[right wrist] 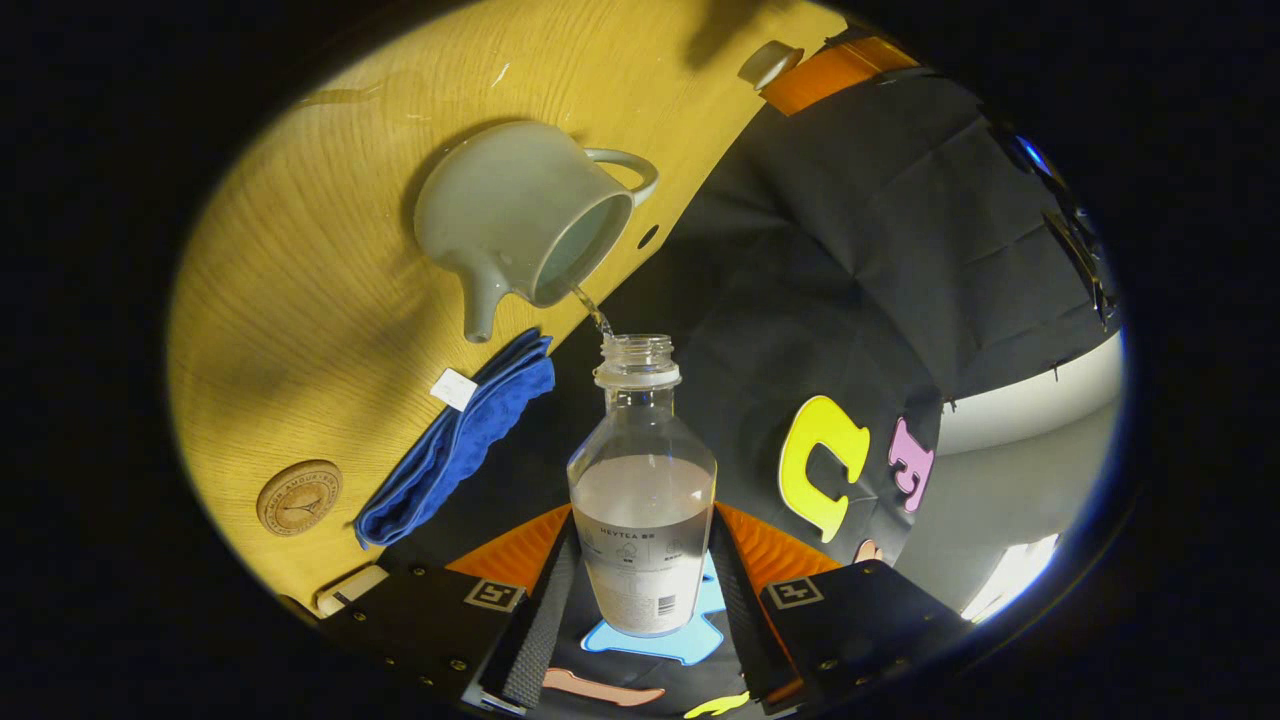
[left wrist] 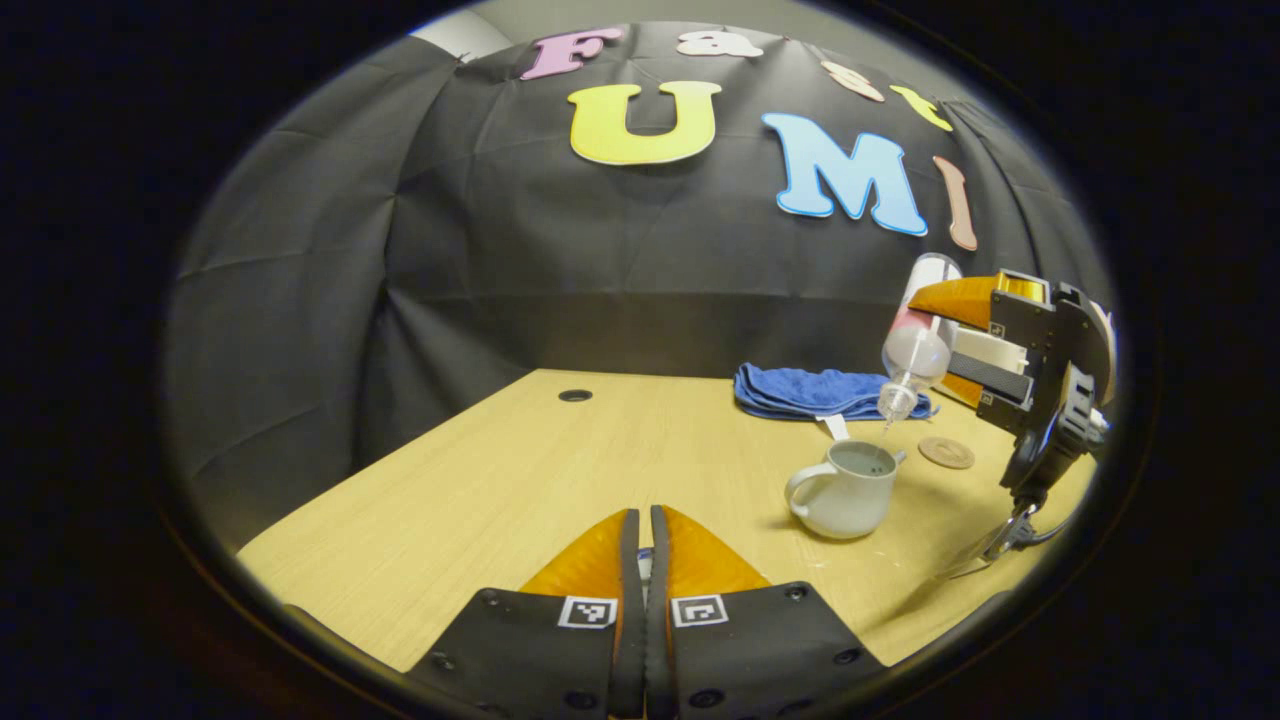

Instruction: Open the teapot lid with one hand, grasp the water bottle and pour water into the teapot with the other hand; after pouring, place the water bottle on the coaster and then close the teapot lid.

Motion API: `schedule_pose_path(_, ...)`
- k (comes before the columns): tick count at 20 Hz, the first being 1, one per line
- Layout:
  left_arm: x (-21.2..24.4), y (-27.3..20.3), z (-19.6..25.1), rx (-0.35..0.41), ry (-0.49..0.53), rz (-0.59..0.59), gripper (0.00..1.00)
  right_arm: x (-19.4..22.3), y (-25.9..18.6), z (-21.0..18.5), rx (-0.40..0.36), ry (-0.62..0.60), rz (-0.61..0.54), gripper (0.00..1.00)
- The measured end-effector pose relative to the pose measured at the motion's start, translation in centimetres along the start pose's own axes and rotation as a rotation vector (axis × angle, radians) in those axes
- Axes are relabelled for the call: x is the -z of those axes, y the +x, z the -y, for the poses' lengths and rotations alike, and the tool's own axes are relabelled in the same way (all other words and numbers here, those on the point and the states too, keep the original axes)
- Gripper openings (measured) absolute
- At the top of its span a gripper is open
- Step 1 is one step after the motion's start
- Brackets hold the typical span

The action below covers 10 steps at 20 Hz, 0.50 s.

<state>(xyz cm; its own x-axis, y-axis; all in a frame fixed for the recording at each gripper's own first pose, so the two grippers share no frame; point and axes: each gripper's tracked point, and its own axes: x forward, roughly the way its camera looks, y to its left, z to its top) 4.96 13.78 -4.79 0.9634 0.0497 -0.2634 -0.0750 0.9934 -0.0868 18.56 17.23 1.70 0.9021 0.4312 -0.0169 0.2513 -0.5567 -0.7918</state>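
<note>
The lid (left wrist: 645, 567) was almost fully hidden between the left gripper's (left wrist: 645, 530) fingers. The bottle's (right wrist: 641, 480) label was too small to tell.

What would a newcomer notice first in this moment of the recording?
The water bottle, tipped and clamped in the right gripper, sends a thin stream into the open teapot on the wooden table. Behind the teapot lie a blue towel and the bare coaster, while the left gripper hangs back, fingers together.
</note>
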Motion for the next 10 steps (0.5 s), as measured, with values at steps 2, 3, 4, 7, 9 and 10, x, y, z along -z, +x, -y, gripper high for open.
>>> schedule_pose_path(2, 0.0, 0.0, 0.0, 0.001, 0.0, -0.001, 0.08, -0.3, 0.0, 0.8, 0.025, -0.036, 0.01, 0.72)
schedule_pose_path(3, 0.0, -0.1, 0.0, 0.0, -0.001, -0.001, 0.08, -0.4, 0.0, 1.1, 0.037, -0.052, 0.015, 0.72)
schedule_pose_path(4, 0.0, 0.0, 0.0, 0.0, -0.001, -0.001, 0.08, -0.5, 0.0, 1.2, 0.043, -0.061, 0.022, 0.72)
schedule_pose_path(7, 0.0, -0.1, -0.1, 0.0, -0.001, -0.001, 0.08, -0.7, -0.1, 1.5, 0.052, -0.08, 0.03, 0.73)
schedule_pose_path(9, 0.1, -0.1, -0.1, 0.0, -0.002, -0.001, 0.08, -0.9, -0.1, 1.5, 0.051, -0.086, 0.034, 0.73)
schedule_pose_path(10, 0.0, -0.1, -0.1, 0.0, -0.002, 0.0, 0.08, -0.9, -0.1, 1.5, 0.048, -0.084, 0.035, 0.73)
